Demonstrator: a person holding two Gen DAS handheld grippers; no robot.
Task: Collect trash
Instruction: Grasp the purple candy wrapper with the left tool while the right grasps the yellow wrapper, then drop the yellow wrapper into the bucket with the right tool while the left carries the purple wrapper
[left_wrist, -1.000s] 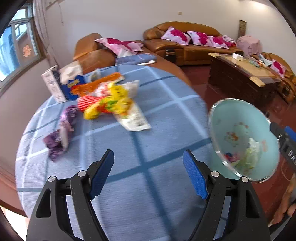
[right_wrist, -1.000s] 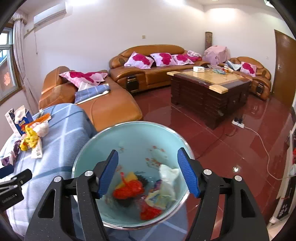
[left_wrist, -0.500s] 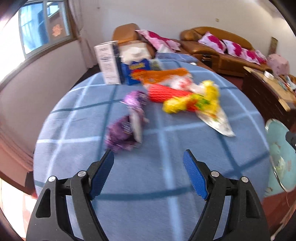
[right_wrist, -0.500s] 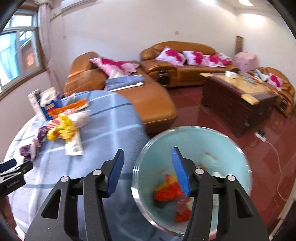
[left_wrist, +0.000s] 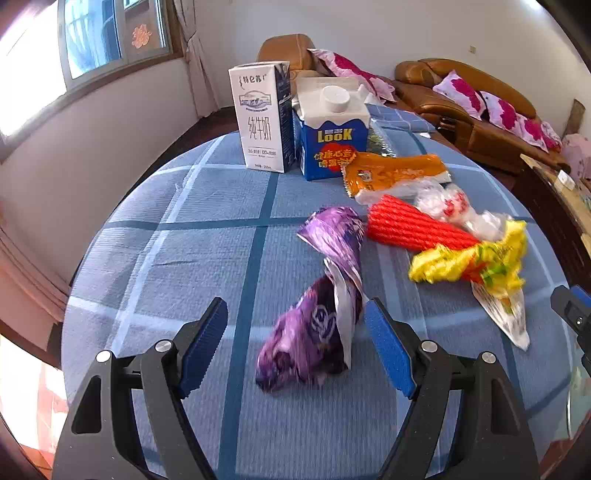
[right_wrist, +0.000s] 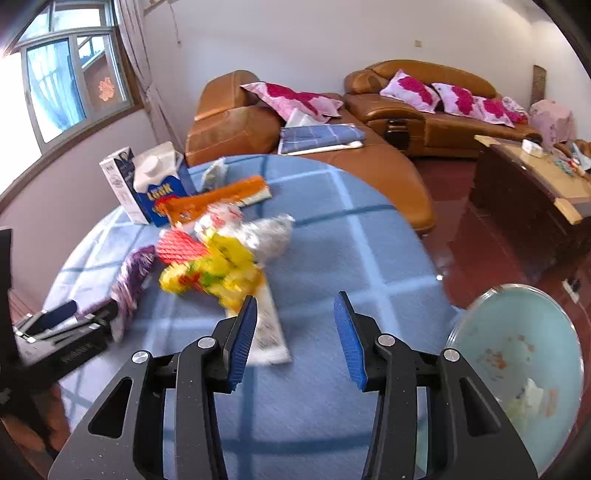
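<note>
A crumpled purple wrapper (left_wrist: 317, 306) lies on the blue checked tablecloth (left_wrist: 207, 258). My left gripper (left_wrist: 295, 347) is open, its jaws either side of the wrapper's near end. Beyond it lie a red ribbed wrapper (left_wrist: 413, 225), a yellow wrapper (left_wrist: 472, 258), a clear bag (left_wrist: 447, 203) and an orange packet (left_wrist: 395, 171). My right gripper (right_wrist: 295, 336) is open and empty over the table, just short of the yellow wrapper (right_wrist: 218, 273) and a white packet (right_wrist: 269, 332). A pale blue trash bin (right_wrist: 524, 373) holding some trash stands low at the right.
A white milk carton (left_wrist: 262, 118) and a blue LOOK carton (left_wrist: 332, 136) stand at the table's far edge. Brown sofas (right_wrist: 306, 147) with pink cushions and a dark coffee table (right_wrist: 532, 184) stand beyond. The floor (right_wrist: 480, 251) is red tile.
My left gripper has swung left and closed in on the purple wrapper. My right gripper has swung left from over the bin to over the table; the bin now sits at its right.
</note>
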